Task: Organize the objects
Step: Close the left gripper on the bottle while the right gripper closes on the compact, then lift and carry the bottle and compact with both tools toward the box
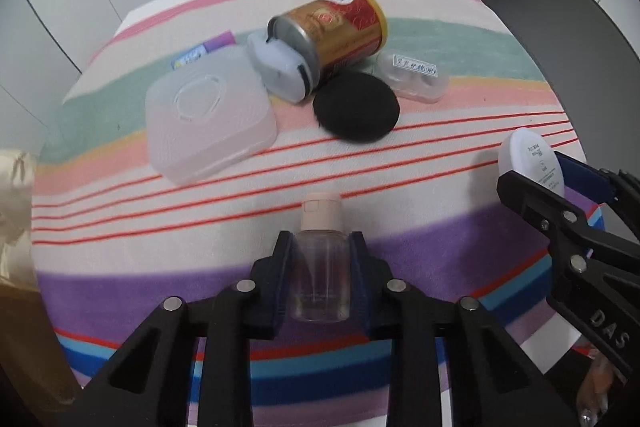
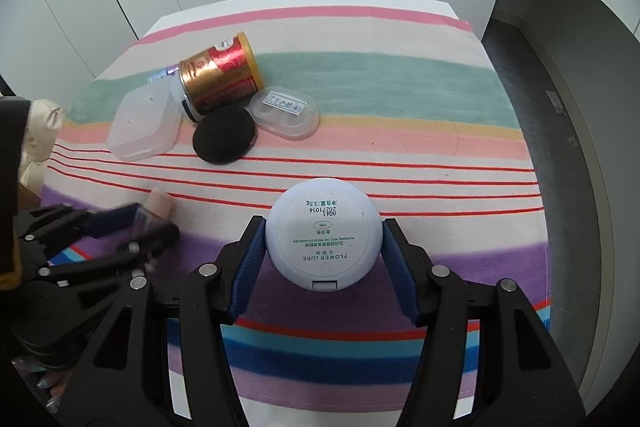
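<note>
Both grippers were loaded, apparently so that two cosmetics could be carried off at once. The left gripper (image 1: 320, 267) was clamped narrowly on a small clear bottle (image 1: 320, 267) with a beige cap, near side of the tipped red-and-gold tin (image 1: 340, 31). The right gripper (image 2: 323, 247) stood wider, pinching a round white powder compact (image 2: 323, 235) by its rim, also nearer than the tin, above the striped cloth (image 2: 440, 147).
</note>
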### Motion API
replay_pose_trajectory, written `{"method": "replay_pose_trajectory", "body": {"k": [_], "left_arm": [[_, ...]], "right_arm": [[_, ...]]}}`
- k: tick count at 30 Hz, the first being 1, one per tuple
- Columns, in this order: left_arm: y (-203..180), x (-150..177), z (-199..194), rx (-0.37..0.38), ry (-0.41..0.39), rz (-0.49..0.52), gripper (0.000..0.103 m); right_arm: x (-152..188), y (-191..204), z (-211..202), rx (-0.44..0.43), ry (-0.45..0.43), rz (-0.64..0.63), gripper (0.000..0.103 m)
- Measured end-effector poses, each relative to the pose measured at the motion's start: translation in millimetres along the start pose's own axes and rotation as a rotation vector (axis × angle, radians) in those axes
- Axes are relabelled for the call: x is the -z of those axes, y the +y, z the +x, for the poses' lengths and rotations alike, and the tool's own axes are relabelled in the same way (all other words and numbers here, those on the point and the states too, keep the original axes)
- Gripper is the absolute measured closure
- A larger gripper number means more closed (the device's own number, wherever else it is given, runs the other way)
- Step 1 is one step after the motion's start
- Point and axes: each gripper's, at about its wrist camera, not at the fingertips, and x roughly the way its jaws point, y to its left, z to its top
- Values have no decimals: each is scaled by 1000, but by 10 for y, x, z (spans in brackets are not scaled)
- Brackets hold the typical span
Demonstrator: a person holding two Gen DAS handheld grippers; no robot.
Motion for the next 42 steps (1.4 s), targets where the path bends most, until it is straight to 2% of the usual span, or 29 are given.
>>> {"method": "replay_pose_trajectory", "body": {"k": [2, 9, 13, 22, 26, 29, 42], "left_arm": [[7, -9, -15, 14, 7, -14, 75], [152, -30, -134, -38, 16, -41, 75], [182, -178, -262, -59, 9, -42, 75], [378, -463, -993, -78, -70, -65, 75], [481, -639, -1374, -32, -108, -80, 75], [545, -743, -1664, -24, -150, -91, 75], [560, -910, -2595, -45, -242, -86, 75]], "right_arm": [[-25, 30, -15, -1, 0, -5, 43], [-95, 99, -117, -7, 3, -16, 43], [-182, 91, -243, -7, -2, -4, 43], [-530, 219, -828, 29, -70, -42, 43], [-703, 264, -1142, 41, -102, -53, 43], [-832, 275, -1380, 53, -118, -43, 43], [-1240, 396, -2263, 46, -214, -70, 43]]}}
